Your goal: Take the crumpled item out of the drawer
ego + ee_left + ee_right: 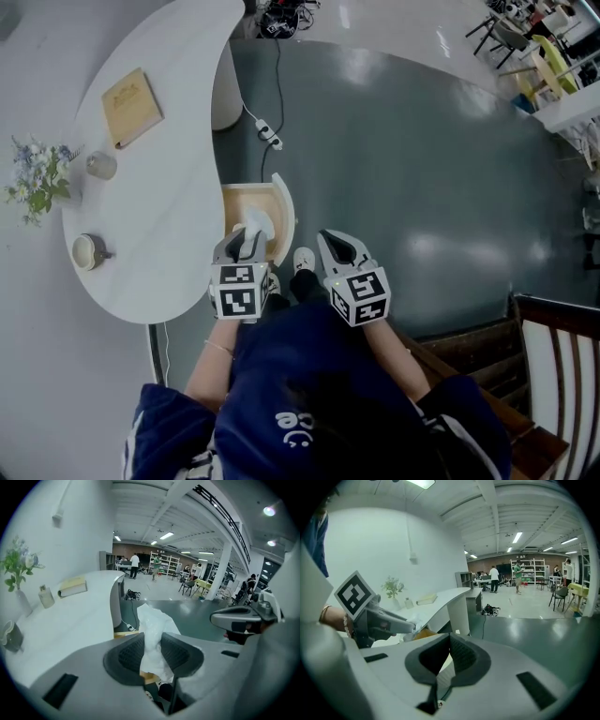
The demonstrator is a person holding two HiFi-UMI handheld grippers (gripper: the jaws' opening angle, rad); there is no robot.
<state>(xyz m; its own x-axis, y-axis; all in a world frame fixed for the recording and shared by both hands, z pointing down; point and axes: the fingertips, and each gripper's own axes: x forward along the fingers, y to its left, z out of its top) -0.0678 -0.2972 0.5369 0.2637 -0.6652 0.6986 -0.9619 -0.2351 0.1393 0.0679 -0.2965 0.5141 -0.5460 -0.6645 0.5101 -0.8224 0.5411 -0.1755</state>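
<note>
The crumpled item is a wad of white paper or thin plastic. My left gripper is shut on it and holds it just above the open wooden drawer under the white table. In the left gripper view the wad sticks up from between the dark pads of the left gripper. My right gripper hangs to the right of the drawer, apart from it. In its own view the right gripper has its pads together with nothing between them.
The curved white table bears a book, a small bottle, a flower vase and a cup. A power strip with its cable lies on the grey floor. A wooden railing stands at the lower right.
</note>
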